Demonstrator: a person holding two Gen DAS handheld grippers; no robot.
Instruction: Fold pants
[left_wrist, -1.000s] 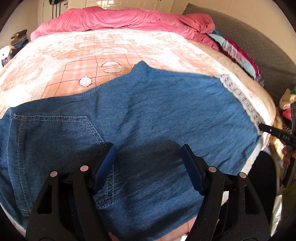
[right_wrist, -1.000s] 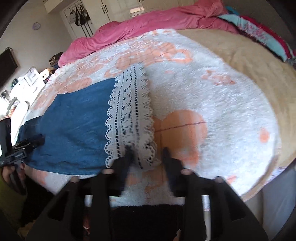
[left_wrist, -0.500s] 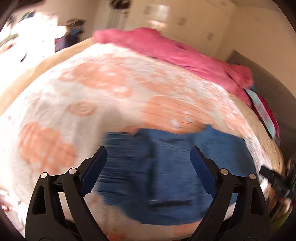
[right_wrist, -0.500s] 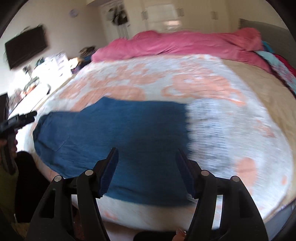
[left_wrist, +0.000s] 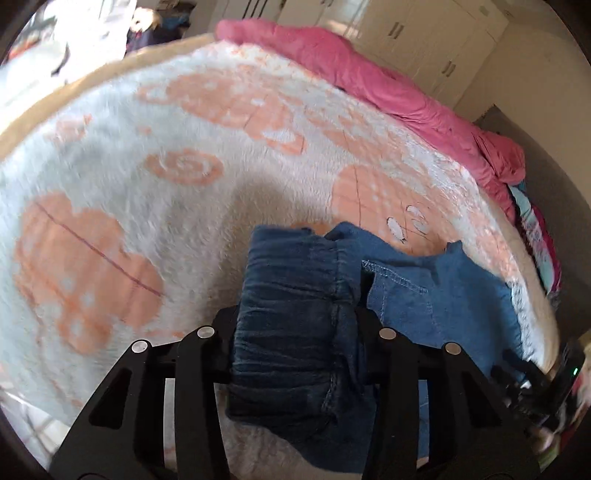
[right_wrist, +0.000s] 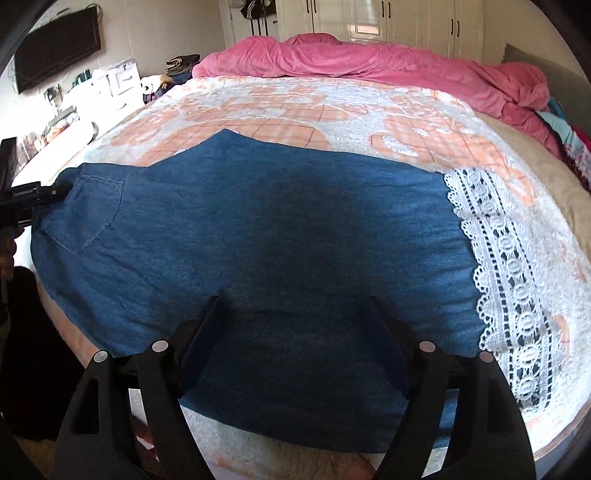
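Blue denim pants (right_wrist: 277, 206) lie flat across the near edge of the bed, with a white lace hem (right_wrist: 495, 258) at the right end and a back pocket (right_wrist: 85, 218) at the left. My left gripper (left_wrist: 297, 314) is at the waist end, and its jaws are closing on the gathered waistband (left_wrist: 291, 266), which fills the gap between the pads. My right gripper (right_wrist: 293, 301) hovers over the middle of the leg. Its jaws are opening, with flat denim below and nothing pinched. At the left edge of the right wrist view, the left gripper (right_wrist: 33, 194) touches the waist.
A white and orange fleece blanket (left_wrist: 122, 177) covers the bed. A crumpled pink duvet (right_wrist: 369, 59) lies along the far side, with colourful clothes (right_wrist: 569, 140) at the right. A cluttered dresser (right_wrist: 74, 107) and a wall TV (right_wrist: 55, 48) stand on the left. White wardrobes (right_wrist: 406, 22) are behind.
My left gripper moved left from the middle of the pants to the waistband and closed around it. My right gripper left the lace hem, moved left over the leg and opened wider.
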